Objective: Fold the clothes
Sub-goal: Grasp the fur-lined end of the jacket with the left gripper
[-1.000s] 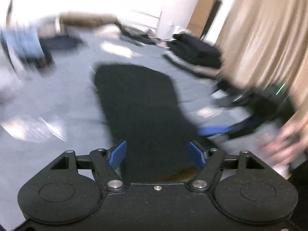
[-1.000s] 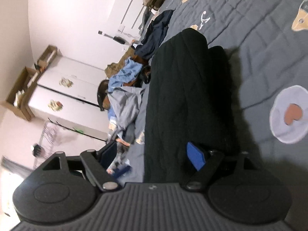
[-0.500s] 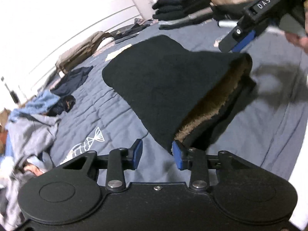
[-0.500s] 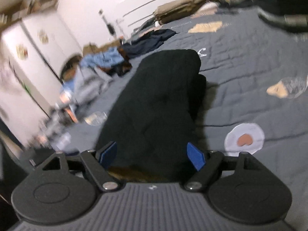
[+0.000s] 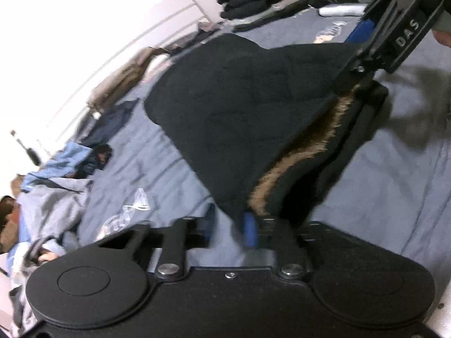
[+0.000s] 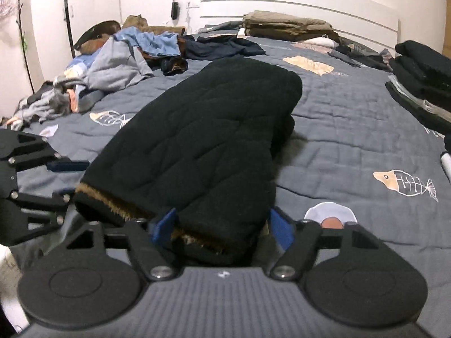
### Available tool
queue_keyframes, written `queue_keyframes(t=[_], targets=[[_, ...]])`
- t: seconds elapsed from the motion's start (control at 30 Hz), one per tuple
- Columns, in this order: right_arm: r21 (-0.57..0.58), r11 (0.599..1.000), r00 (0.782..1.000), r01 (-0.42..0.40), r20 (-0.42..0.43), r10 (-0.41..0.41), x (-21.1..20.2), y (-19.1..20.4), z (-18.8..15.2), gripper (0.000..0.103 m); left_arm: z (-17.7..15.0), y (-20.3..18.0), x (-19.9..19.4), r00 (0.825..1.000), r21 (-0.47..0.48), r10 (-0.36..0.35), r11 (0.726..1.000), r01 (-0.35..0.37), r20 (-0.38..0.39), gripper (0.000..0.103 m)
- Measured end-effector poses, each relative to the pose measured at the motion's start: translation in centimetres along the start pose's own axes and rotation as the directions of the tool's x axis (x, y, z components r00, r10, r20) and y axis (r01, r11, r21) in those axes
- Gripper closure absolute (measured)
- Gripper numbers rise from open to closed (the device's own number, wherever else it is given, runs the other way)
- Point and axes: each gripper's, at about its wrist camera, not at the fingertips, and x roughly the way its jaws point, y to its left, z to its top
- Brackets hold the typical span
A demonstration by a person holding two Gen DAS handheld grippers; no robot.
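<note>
The black quilted garment (image 6: 214, 129) lies folded on the grey-blue bedspread (image 6: 352, 129), and its near end with the brown fleece lining (image 5: 298, 163) reaches to both grippers. The right gripper (image 6: 221, 225) has its jaws spread wide, and the near end of the garment sits between the blue pads without being pinched. The left gripper (image 5: 228, 228) is blurred; its pads stand close together at the corner of the garment, but I cannot tell if they pinch the cloth or not. No box or basket appears in either view. The left wrist view shows the right gripper from outside, beyond the jaws at the far corner of the garment. The right wrist view shows what the other does not: fish drawings (image 6: 406, 183) on the bedspread to the right of the jaws, and the left gripper at the left side. Ahead and left of the right jaws lies a loose heap of clothes (image 6: 118, 56); ahead right is a stack of folded dark clothes (image 6: 420, 70). Far ahead, folded khaki clothes (image 6: 284, 25) rest near a white headboard (image 6: 310, 8).
</note>
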Motion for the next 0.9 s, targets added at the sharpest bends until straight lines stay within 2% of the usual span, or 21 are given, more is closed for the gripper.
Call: queue_keyframes(t=[0.03,0.1,0.2,0.3,0.4,0.47,0.53,0.63,0.7,0.9], targets=[[-0.012,1.0,1.0,0.003,-0.001,-0.003,0.0,0.1,0.0,0.05,0.1,-0.2,-0.2,1.0,0.019,0.013,1.0,-0.013,0.004,0.09],[-0.035,0.999,1.0,0.006,-0.002,-0.006,-0.3,0.2,0.0,0.066,0.2,-0.6,-0.9,0.999,0.073,0.037,0.997,-0.038,0.019,0.096],[-0.022,1.0,1.0,0.02,-0.004,-0.02,-0.5,-0.3,0.1,0.071,0.6,-0.3,-2.6,0.998,0.072,0.038,0.996,-0.042,0.059,0.098],[-0.002,1.0,0.999,0.03,-0.013,-0.03,-0.5,-0.8,0.2,0.071,1.0,-0.3,-4.2,0.997,0.057,0.009,0.998,-0.014,0.081,0.099],[-0.006,1.0,0.999,0.013,-0.029,-0.013,-0.9,-0.9,0.5,0.065,0.7,-0.5,-3.7,0.998,0.055,0.009,0.998,-0.012,0.061,0.099],[-0.014,1.0,0.999,-0.012,-0.033,0.011,-1.4,-0.7,0.7,0.054,0.6,-0.2,-3.1,0.999,0.035,-0.004,0.999,0.002,0.052,0.099],[-0.023,0.999,0.999,-0.045,-0.029,0.044,-2.2,-0.5,1.1,0.05,0.6,0.3,-2.8,0.999,0.004,-0.014,1.0,0.014,0.049,0.099],[-0.058,0.994,0.995,-0.096,0.024,0.098,-4.1,0.0,1.4,0.046,0.5,0.7,-2.7,0.999,-0.025,-0.026,0.999,0.027,0.043,0.099],[-0.101,0.99,0.994,-0.101,0.041,0.106,-4.6,0.6,1.6,0.043,0.4,0.9,-2.6,0.999,-0.041,-0.032,0.999,0.033,0.036,0.099],[-0.23,0.967,0.987,-0.112,0.088,0.135,-6.3,2.5,2.0,0.043,0.1,0.9,-2.2,0.999,-0.053,-0.04,0.998,0.041,0.015,0.099]])
